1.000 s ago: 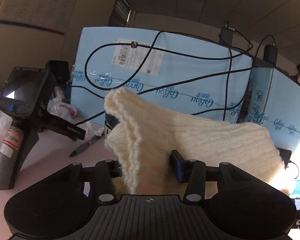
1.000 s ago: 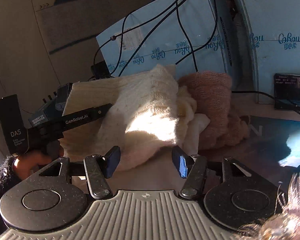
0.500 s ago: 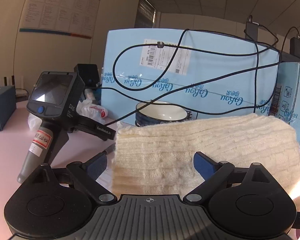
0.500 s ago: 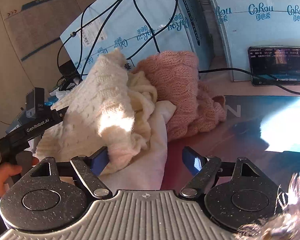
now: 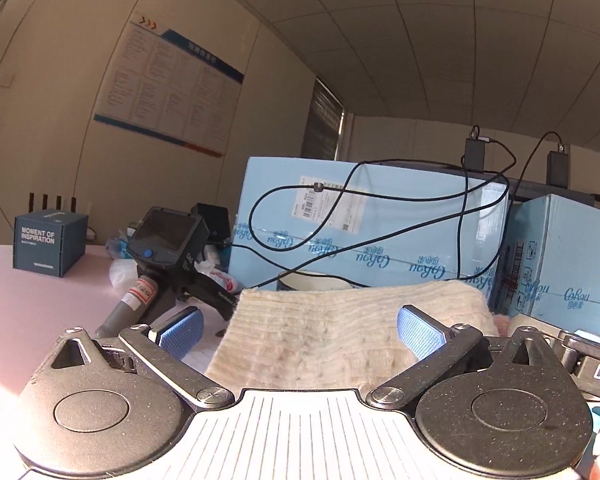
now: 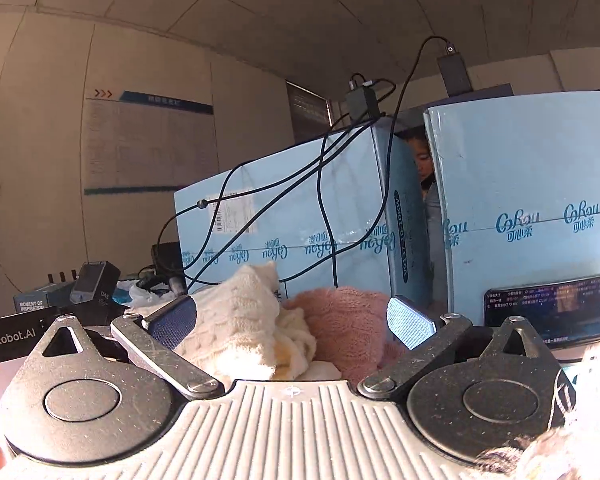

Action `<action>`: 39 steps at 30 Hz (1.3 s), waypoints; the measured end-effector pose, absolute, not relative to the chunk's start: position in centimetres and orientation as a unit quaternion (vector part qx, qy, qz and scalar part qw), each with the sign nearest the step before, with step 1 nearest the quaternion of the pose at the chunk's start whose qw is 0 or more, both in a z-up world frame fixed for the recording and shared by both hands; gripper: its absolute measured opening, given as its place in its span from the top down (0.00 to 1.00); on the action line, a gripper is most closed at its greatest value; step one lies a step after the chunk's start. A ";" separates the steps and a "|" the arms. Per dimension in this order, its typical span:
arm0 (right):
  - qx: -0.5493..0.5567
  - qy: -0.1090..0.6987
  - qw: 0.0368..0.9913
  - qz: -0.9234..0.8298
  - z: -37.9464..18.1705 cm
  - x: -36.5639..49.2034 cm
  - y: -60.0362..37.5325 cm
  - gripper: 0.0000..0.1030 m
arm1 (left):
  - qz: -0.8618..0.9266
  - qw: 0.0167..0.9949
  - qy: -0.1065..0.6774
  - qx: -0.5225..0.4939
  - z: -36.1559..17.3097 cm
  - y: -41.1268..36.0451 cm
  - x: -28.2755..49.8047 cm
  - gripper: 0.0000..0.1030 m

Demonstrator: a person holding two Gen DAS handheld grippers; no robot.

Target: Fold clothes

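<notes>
A cream knitted sweater (image 5: 332,328) lies folded on the pink table (image 5: 28,304), right in front of my left gripper (image 5: 298,326). That gripper is open, its blue pads wide apart on either side of the knit and clear of it. In the right wrist view the cream sweater (image 6: 236,320) is a bunched heap beside a pink knitted garment (image 6: 348,328). My right gripper (image 6: 290,322) is open too, with both heaps beyond its fingers and nothing held.
Light-blue cartons (image 5: 364,232) draped with black cables wall off the back. A spare handheld gripper (image 5: 160,264) stands at the left, near a dark blue box (image 5: 48,242) and a bowl (image 5: 316,280). A phone (image 6: 546,308) leans on the right carton. A person sits behind the cartons.
My left gripper let go of the cream sweater, which dropped flat onto the table, and opened wide. Both grippers tilted upward and drew back; the right one opened wider.
</notes>
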State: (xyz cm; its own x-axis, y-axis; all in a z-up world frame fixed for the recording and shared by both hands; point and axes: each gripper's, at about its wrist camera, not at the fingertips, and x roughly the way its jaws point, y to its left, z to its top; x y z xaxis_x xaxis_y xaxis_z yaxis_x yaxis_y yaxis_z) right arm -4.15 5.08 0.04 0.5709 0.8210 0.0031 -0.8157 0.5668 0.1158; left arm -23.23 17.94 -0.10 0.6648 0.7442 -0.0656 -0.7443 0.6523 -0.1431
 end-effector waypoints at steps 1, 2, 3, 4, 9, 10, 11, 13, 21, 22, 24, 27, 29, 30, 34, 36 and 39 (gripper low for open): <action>0.045 0.015 0.884 0.465 0.0 -4.3 5.3 0.00 | 0.425 0.902 -0.001 -0.072 -0.2 17.8 -23.2 0.00; 0.040 0.008 0.882 0.470 0.0 -4.3 5.5 0.00 | 0.441 0.895 -0.003 -0.065 -0.2 17.6 -23.1 0.00; 0.037 0.005 0.879 0.476 0.0 -4.3 5.7 0.00 | 0.453 0.890 -0.002 -0.060 -0.2 17.5 -23.0 0.00; 0.035 -0.004 0.877 0.480 0.1 -4.4 5.8 0.00 | 0.462 0.885 -0.001 -0.056 -0.2 17.4 -22.8 0.00; 0.012 -0.058 0.870 0.489 0.2 -4.7 6.5 0.00 | 0.498 0.867 -0.001 -0.025 0.0 16.8 -21.6 0.00; 0.012 -0.054 0.870 0.490 0.2 -4.4 6.6 0.00 | 0.502 0.865 -0.008 -0.019 0.0 16.7 -21.3 0.00; 0.015 -0.045 0.870 0.490 0.2 -4.0 6.7 0.00 | 0.508 0.861 -0.014 -0.012 0.0 16.5 -21.0 0.00; 0.029 -0.025 0.872 0.488 0.1 -3.2 6.6 0.00 | 0.518 0.855 -0.019 -0.003 0.0 16.4 -20.4 0.00; 0.046 -0.027 0.879 0.473 -0.1 -2.9 5.9 0.00 | 0.512 0.859 -0.002 -0.002 -0.1 16.5 -19.5 0.00; 0.048 -0.032 0.879 0.473 -0.1 -2.9 5.8 0.00 | 0.512 0.859 -0.006 -0.002 -0.2 16.5 -19.6 0.00; 0.051 -0.040 0.880 0.471 -0.1 -3.0 5.6 0.00 | 0.508 0.861 -0.007 -0.004 -0.2 16.4 -19.6 0.00; 0.056 -0.052 0.880 0.469 -0.1 -3.1 5.4 0.00 | 0.502 0.865 -0.006 -0.008 -0.2 16.4 -19.5 0.00; 0.059 -0.061 0.880 0.467 -0.1 -3.2 5.2 0.00 | 0.497 0.868 -0.006 -0.011 -0.2 16.4 -19.4 0.00; 0.061 -0.065 0.880 0.466 -0.1 -3.2 5.1 0.00 | 0.495 0.869 -0.006 -0.013 -0.2 16.4 -19.4 0.00; 0.060 -0.054 0.880 0.468 -0.1 -2.8 5.3 0.00 | 0.486 0.874 -0.005 -0.019 -0.2 16.4 -19.3 0.00; 0.050 -0.051 0.881 0.467 -0.1 -2.9 5.6 0.00 | 0.481 0.876 -0.004 -0.022 -0.2 16.3 -19.2 0.00; 0.039 -0.047 0.883 0.466 -0.1 -2.9 6.0 0.00 | 0.479 0.878 -0.003 -0.025 -0.3 16.3 -19.2 0.00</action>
State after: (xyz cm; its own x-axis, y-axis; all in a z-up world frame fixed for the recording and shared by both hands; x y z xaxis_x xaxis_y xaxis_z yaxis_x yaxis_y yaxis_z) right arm -2.94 5.99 -0.07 0.5609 0.8193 0.1188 -0.8266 0.5621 0.0260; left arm -19.17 16.33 -0.26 0.5413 0.8406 -0.0188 -0.8404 0.5401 -0.0456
